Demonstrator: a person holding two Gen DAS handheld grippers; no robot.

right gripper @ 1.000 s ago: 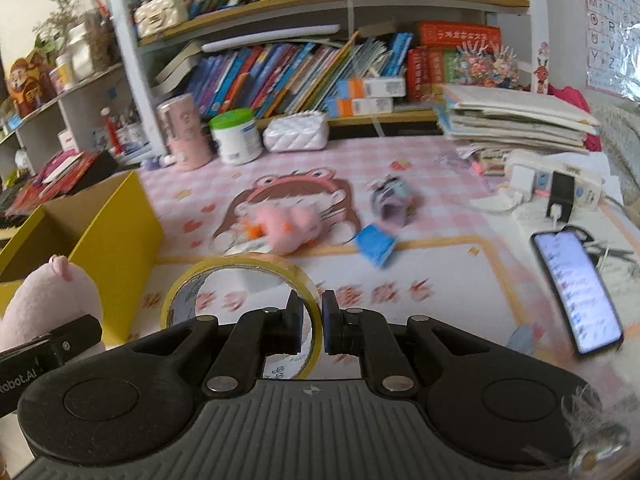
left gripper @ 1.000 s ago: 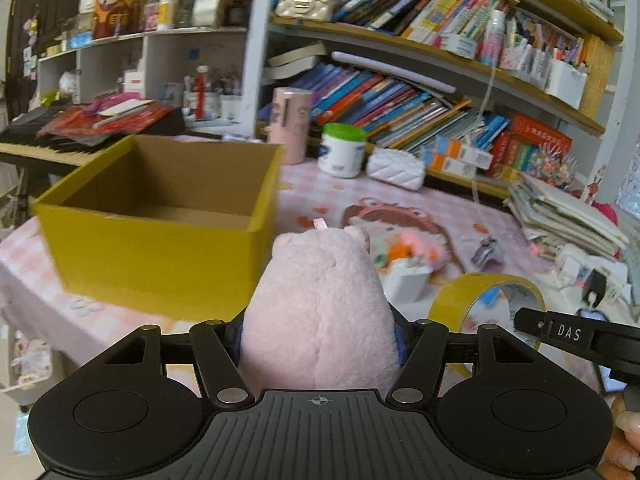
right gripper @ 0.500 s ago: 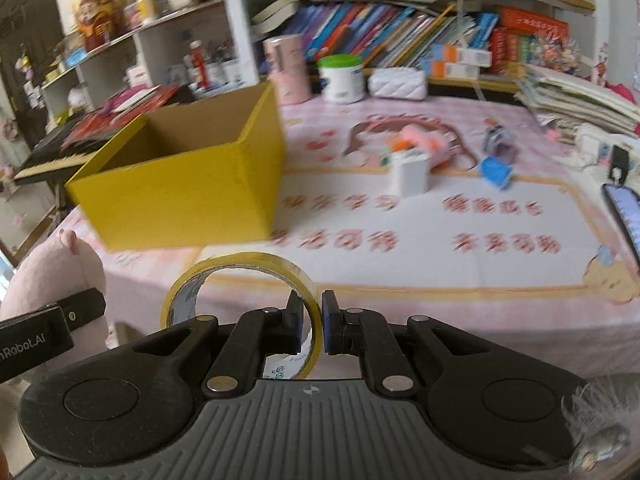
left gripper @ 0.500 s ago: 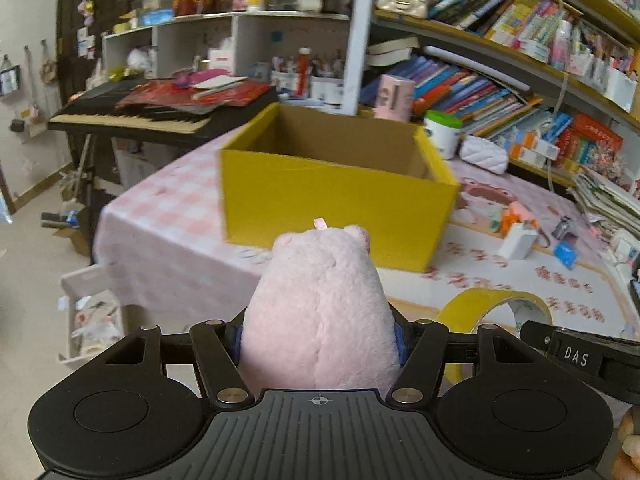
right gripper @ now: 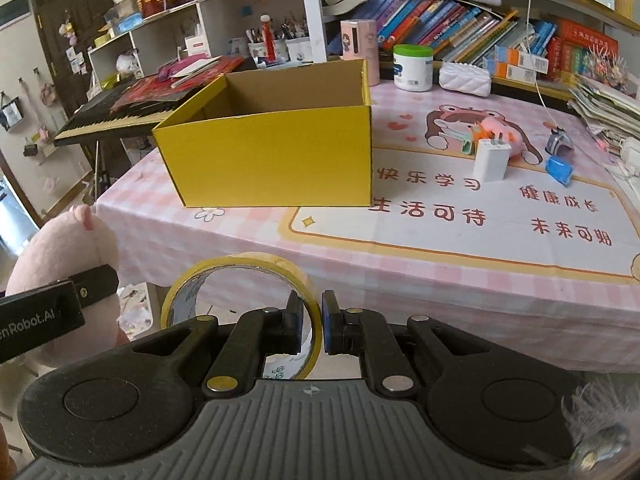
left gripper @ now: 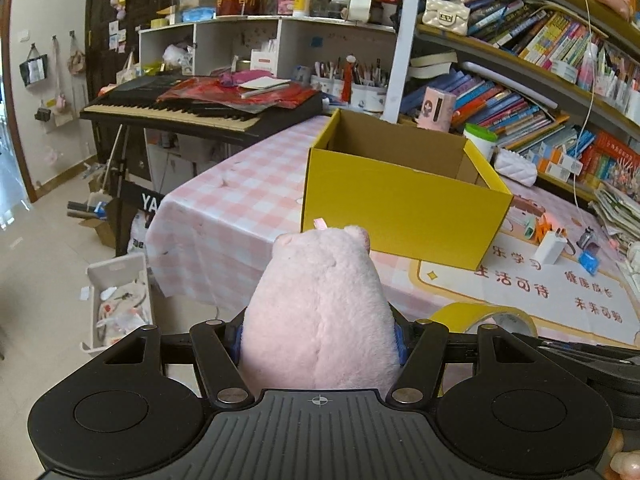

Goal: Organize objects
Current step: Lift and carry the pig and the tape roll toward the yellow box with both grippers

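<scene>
Your left gripper (left gripper: 320,336) grips the pink plush toy (left gripper: 320,312); your right gripper (right gripper: 312,320) is clamped on the tape roll's (right gripper: 240,276) rim. The open yellow box (right gripper: 276,160) sits at twelve o'clock on the table (right gripper: 440,280), well apart.

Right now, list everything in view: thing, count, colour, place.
plush toy: 1, pink, clamped in left tongs, off the table's near edge
tape roll: 1, yellow, wall pinched in right tongs
box: 1, yellow cardboard, open top, on table's left part
table: 1, pink checked cloth with printed mat
charger plug: 1, white, on mat right of box
jar: 1, white with green lid, behind box
keyboard: 1, black, left of table
bookshelves: books, many colours, behind table
left tongs: 1, black
right tongs: 1, black
</scene>
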